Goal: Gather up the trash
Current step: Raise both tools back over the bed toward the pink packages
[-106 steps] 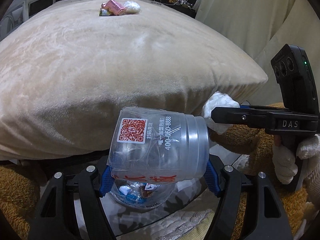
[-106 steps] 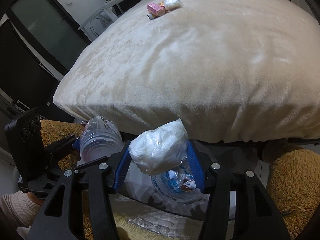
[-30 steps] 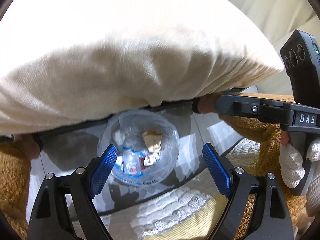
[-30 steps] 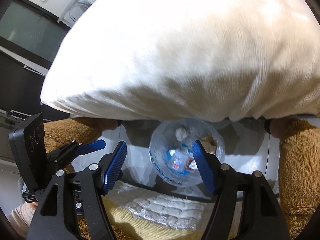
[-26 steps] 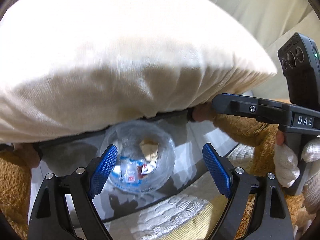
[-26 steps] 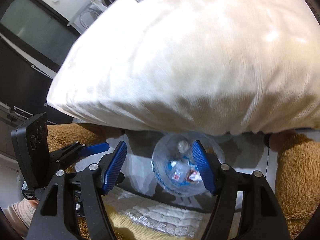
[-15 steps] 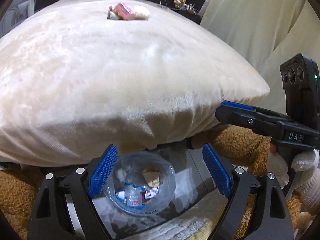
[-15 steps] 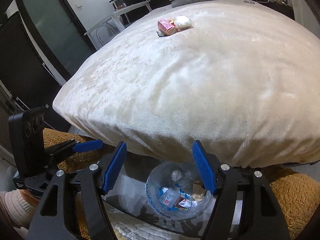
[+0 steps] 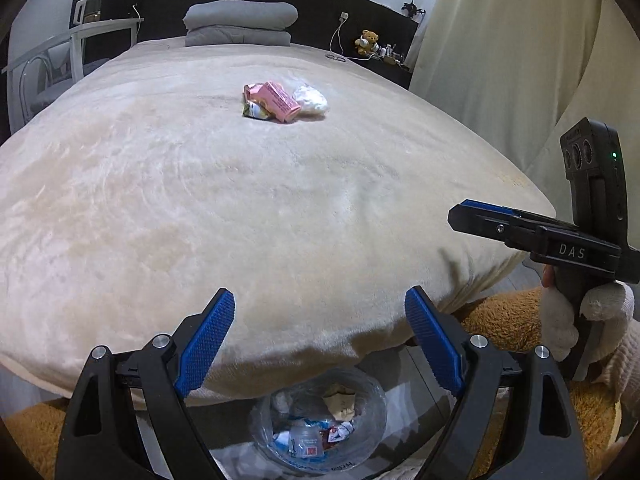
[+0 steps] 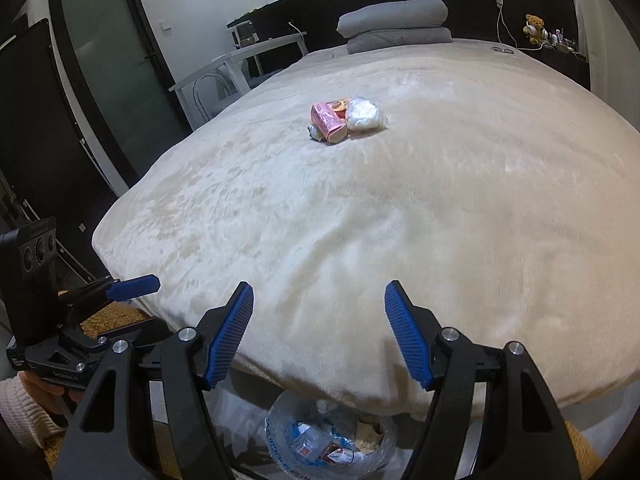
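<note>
A clear plastic trash bag (image 9: 320, 424) with wrappers and a plastic bottle in it sits on the floor at the foot of the bed; it also shows in the right wrist view (image 10: 332, 440). On the bed lies a pile of trash: a pink carton (image 9: 276, 102), a white crumpled bag (image 9: 310, 100) and a small yellow wrapper (image 9: 254, 110). The right wrist view shows the pink carton (image 10: 326, 122) and white bag (image 10: 366, 114) too. My left gripper (image 9: 320, 344) is open and empty above the trash bag. My right gripper (image 10: 320, 336) is open and empty beside it.
The beige blanket (image 9: 200, 200) covers the whole bed. Grey folded bedding (image 9: 240, 24) lies at the headboard. A white chair (image 9: 60, 68) stands to the left. Curtains (image 9: 500, 60) hang on the right. A brown fuzzy rug (image 9: 500, 320) lies by the bed's foot.
Both grippers let go of the bottle and the white bag into the trash bag, then rose from low over it. The bed top and the trash pile have come into view.
</note>
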### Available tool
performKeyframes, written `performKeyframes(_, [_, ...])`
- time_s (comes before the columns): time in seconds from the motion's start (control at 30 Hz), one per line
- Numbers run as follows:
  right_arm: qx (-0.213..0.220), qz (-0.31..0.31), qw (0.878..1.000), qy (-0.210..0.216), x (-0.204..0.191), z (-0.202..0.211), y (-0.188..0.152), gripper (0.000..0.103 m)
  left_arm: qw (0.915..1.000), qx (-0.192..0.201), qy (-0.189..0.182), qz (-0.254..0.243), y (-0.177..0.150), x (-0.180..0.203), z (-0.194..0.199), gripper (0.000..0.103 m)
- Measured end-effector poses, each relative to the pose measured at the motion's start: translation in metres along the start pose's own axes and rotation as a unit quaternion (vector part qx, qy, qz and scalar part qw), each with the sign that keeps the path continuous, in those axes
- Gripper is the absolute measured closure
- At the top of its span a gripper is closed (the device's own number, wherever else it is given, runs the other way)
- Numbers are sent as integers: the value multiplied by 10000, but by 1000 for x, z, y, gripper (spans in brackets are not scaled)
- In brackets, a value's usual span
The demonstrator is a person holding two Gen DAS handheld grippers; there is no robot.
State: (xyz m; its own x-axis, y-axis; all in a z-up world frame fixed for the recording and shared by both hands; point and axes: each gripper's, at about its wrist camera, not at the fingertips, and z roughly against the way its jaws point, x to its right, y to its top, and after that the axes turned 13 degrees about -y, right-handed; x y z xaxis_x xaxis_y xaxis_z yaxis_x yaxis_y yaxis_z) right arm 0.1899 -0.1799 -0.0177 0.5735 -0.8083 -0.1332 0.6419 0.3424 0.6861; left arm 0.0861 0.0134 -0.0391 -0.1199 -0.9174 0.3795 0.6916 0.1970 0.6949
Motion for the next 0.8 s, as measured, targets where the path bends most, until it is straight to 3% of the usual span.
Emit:
performKeyframes(0.33, [155,-200,9996,-144,15,-32,54,35,9983,301,104,-491,41,-13,1,18])
performKeyframes(0.8, [261,-359,9984,-339,23,-85,113,35,9957,492,259,-747,88,-56,-11,18])
